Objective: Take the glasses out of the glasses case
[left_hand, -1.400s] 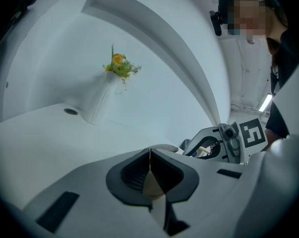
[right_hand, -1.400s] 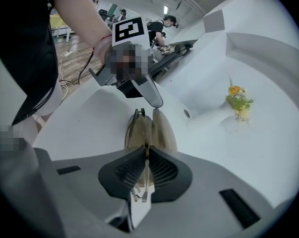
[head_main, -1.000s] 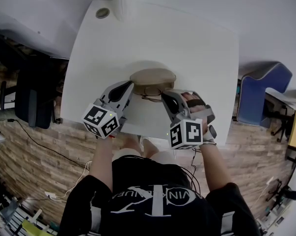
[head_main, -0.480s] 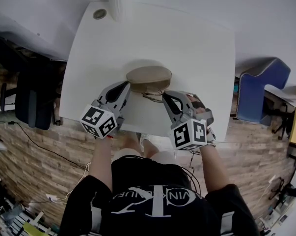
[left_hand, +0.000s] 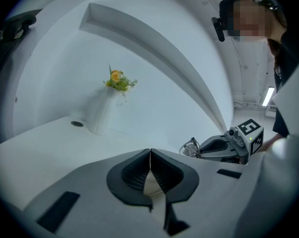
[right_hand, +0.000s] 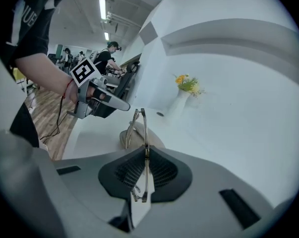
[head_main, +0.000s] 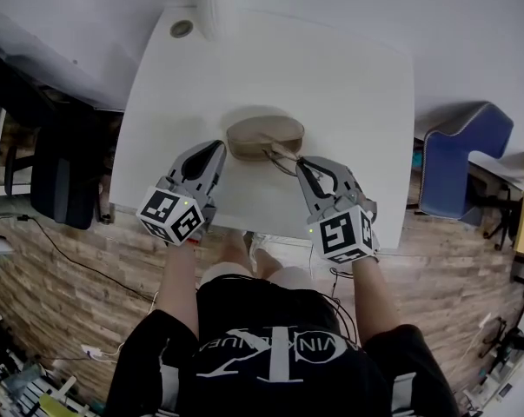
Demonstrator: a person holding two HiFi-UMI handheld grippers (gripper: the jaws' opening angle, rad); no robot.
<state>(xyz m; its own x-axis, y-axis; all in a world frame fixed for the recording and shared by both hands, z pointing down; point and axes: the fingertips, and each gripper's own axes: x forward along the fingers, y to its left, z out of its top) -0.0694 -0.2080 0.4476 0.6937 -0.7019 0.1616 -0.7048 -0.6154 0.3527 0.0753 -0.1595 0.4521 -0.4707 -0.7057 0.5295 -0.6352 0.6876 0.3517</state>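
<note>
We pinch the glasses [right_hand: 138, 125] in the right claw [right_hand: 146, 151], four o'clock of the case [head_main: 263, 135]; left claw [left_hand: 149, 155] pressed together.

One white table [head_main: 331, 85] carries one beige oval glasses case [head_main: 263, 134], one pair of thin metal-framed glasses [right_hand: 141, 128] and one white vase of yellow flowers [head_main: 207, 7]. There are two grey grippers, a left gripper [head_main: 220, 146] and a right gripper [head_main: 303, 165], plus one blue chair [head_main: 457, 159] and one black chair [head_main: 57, 163].
</note>
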